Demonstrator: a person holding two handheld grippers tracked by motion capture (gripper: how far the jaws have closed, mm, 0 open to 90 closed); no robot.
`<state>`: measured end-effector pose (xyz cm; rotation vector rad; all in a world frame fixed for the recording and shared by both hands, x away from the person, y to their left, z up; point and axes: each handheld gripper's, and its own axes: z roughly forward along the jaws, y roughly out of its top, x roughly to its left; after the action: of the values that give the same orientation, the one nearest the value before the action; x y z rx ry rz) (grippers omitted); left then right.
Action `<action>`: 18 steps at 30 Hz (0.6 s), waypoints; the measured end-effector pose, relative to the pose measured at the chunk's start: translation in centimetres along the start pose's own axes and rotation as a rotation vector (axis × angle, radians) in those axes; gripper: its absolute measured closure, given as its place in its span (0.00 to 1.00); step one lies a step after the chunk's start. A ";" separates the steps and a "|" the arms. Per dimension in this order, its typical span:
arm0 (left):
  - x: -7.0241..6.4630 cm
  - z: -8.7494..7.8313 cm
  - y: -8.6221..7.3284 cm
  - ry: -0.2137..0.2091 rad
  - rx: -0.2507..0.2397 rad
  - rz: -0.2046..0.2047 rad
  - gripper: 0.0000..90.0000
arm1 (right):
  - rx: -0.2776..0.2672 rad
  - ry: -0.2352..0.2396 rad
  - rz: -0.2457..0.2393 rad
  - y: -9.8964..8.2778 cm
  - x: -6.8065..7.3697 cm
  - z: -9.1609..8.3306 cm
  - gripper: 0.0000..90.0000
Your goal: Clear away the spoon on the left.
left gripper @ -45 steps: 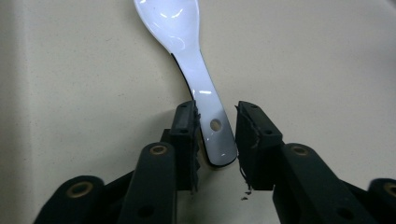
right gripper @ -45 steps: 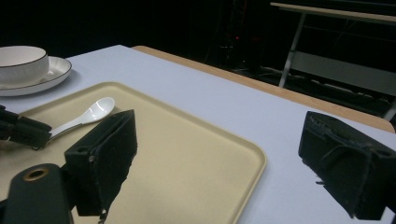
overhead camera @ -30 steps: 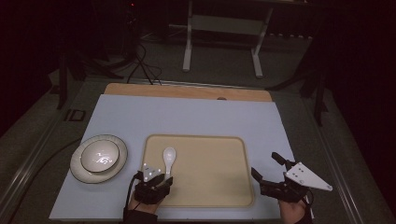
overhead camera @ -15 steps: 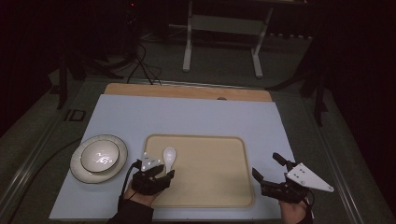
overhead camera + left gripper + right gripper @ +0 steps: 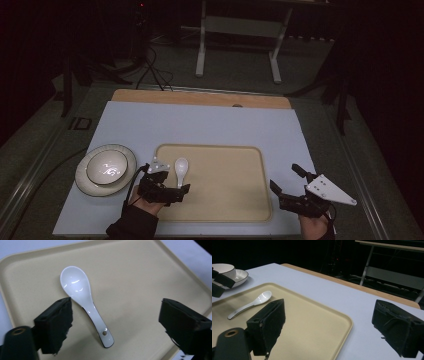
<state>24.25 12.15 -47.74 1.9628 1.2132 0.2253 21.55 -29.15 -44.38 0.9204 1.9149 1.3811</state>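
White ceramic soup spoon [image 5: 85, 303] lying flat on the beige tray [image 5: 225, 200], close to its left edge, bowl toward the far rim, handle toward the near edge. Left gripper [image 5: 172, 190] poised just above the handle end, jaws just spread wide, touching nothing; spoon lying free on the tray beneath the gap, nearer one jaw. Right gripper [image 5: 286, 182] at the tray's near right corner, over the pale blue mat [image 5: 210, 125], jaws likewise standing wide apart and gripping nothing. White bowl [image 5: 106, 167] set on a rimmed plate [image 5: 82, 177] just off the tray's left edge, near the left hand, well clear of the spoon. Rest of the tray bare. Strip of wooden tabletop [image 5: 200, 98] along the mat's far edge. Metal frame legs [image 5: 202, 50] on the dark floor beyond.
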 end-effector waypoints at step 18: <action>2.3 -1.7 0.4 -0.004 -0.050 0.058 0.02 | 0.006 -0.006 0.001 -0.1 0.0 -0.1 0.13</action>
<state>24.87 14.85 -46.86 1.9562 1.1386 0.2789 21.42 -29.24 -44.43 0.9273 1.9162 1.3723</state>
